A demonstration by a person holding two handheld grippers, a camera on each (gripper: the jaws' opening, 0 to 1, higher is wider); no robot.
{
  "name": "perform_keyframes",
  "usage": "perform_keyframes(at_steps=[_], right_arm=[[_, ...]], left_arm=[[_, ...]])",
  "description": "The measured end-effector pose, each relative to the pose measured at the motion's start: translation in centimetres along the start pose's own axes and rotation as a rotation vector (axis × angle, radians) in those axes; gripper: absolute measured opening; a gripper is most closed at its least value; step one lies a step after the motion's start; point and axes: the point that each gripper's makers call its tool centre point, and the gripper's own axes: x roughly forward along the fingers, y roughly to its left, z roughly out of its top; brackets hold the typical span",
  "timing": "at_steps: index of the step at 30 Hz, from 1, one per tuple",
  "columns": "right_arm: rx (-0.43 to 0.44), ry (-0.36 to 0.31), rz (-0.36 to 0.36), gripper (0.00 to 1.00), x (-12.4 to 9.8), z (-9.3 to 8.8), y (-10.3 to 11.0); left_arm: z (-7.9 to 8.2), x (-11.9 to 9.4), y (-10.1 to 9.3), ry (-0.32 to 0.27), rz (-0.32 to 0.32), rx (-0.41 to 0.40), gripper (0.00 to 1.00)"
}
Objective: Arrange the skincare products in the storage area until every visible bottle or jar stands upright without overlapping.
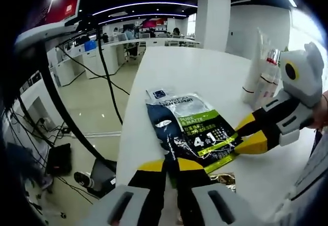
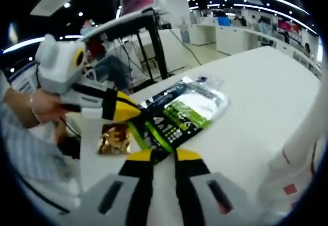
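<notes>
Both hand-held grippers (left (image 1: 171, 165), right (image 2: 164, 156)) nearly closed, tips converging.

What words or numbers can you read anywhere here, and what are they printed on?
"L'OREAL MEN EXPERT": top of the flat skincare packet on the white table.
"PURE & MATTE": green band on the same packet.
"4 in 1": large print lower on the packet, also legible in the right gripper view.
Small print beside "4 in 1": too small to read.
White bottles with red marks: labels blurred.
Gold foil sachet: nothing legible.

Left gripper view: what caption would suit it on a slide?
Two yellow-tipped grippers meet at a skincare sachet on a white table.
</notes>
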Motion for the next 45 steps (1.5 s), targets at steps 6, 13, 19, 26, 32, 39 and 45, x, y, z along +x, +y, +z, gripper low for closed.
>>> perform_keyframes(at_steps=[6, 13, 19, 26, 32, 39, 45], right_arm=[[0.019, 0.006, -0.005, 0.07, 0.1, 0.0, -0.2], [-0.057, 0.014, -0.025, 0.03, 0.1, -0.2, -0.1], [-0.145, 0.001, -0.04, 0.01, -0.8, 0.1, 0.2], [-0.105, -0.085, -0.086, 0.01, -2.9, 1.8, -1.2], [-0.095, -0.098, -0.121, 0.0, -4.0, 1.5, -1.9], [-0.109, -0.129, -0.174, 0.01, -5.3, 1.7, -2.7], [-0.102, -0.128, -0.238, 0.01, -6.1, 0.8, -4.1]], left_arm=[[0.1, 0.1, -0.2, 0.01, -0.011, 0.028, 0.03], [0.2, 0.3, -0.3, 0.012, -0.006, 0.101, 0.01], [0.9, -0.1, -0.8, 0.012, -0.028, 0.183, 0.01], [2.8, -0.9, -1.7, -0.049, -0.065, 0.144, 0.01], [3.2, -0.6, -3.1, -0.047, -0.104, 0.174, 0.01], [4.3, -0.3, -4.2, -0.065, -0.142, 0.166, 0.01], [5.3, 0.7, -5.7, -0.068, -0.167, 0.194, 0.01]])
